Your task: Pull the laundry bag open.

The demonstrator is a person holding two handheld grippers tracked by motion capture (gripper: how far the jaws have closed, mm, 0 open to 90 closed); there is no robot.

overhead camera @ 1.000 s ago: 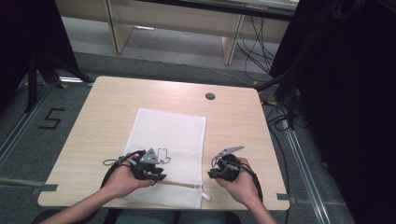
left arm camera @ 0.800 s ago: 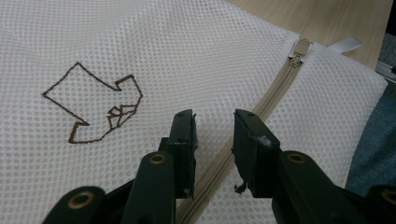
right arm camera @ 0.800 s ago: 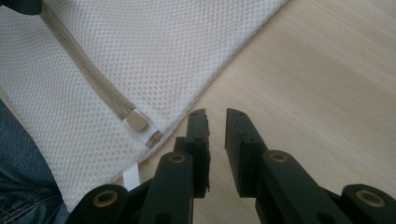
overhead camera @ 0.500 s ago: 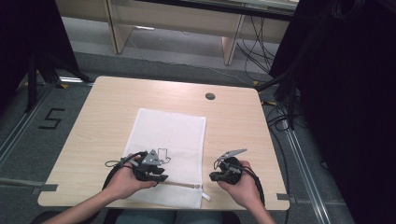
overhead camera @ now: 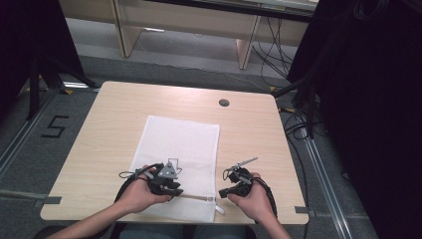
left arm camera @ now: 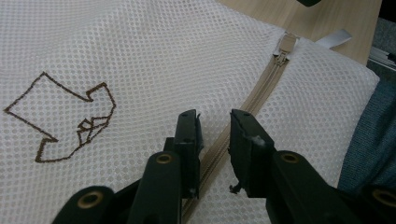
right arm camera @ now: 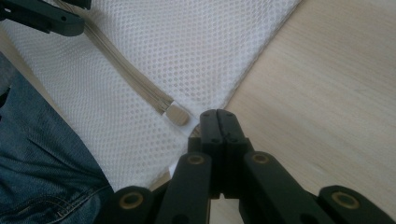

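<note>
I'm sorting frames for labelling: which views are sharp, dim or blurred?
High view: soft, dark at right, even light on the table. Left gripper view: mesh bag and zipper crisp. Right gripper view: the near jaws blur, mesh sharp.

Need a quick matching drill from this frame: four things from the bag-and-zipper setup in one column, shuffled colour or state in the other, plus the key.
1. mesh bag
2. zipper
3. left gripper
4. right gripper

A. jaws apart, straddling the zipper line
B. beige, runs along the bag's near edge
C. white, flat on the table
D. jaws shut at the bag's corner by the zipper end

Pairs: 1-C, 2-B, 3-A, 4-D
</note>
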